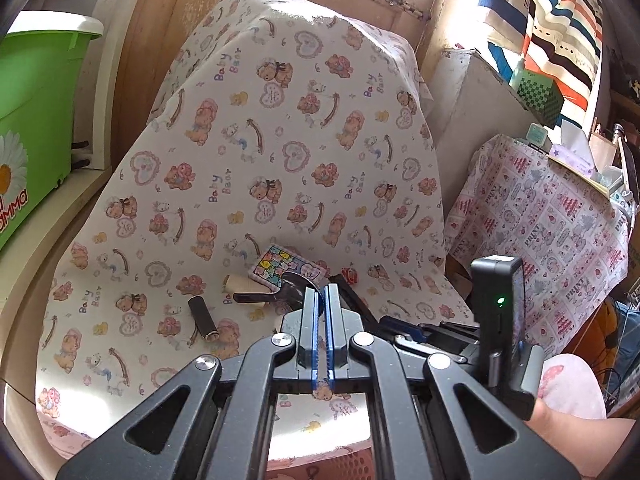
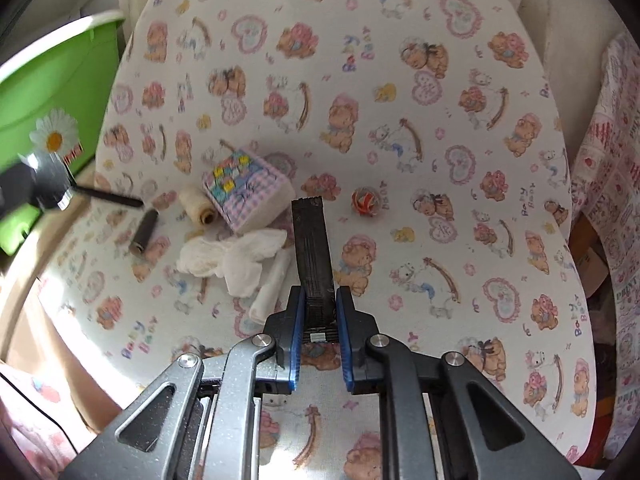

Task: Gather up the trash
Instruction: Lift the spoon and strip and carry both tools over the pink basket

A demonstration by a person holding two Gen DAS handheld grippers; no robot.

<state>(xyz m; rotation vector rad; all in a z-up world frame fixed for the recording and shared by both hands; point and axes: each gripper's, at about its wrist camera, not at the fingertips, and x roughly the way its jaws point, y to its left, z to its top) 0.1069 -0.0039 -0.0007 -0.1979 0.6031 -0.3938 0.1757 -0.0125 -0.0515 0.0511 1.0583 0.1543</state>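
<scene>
On the bear-print tablecloth lie crumpled white tissue, a white rolled wrapper, a beige thread spool, a dark brown tube, a pastel checked box and a small red-orange ball. My right gripper is shut on a flat black ribbed strip that sticks up past its tips. My left gripper is shut on the bowl end of a black spoon, whose handle points left. In the right wrist view the left gripper is blurred at the left edge.
A green bin with a daisy print stands left of the table on a wooden ledge. A second cloth-covered stand piled with boxes sits to the right. A pink perforated basket edge shows below the table's near side.
</scene>
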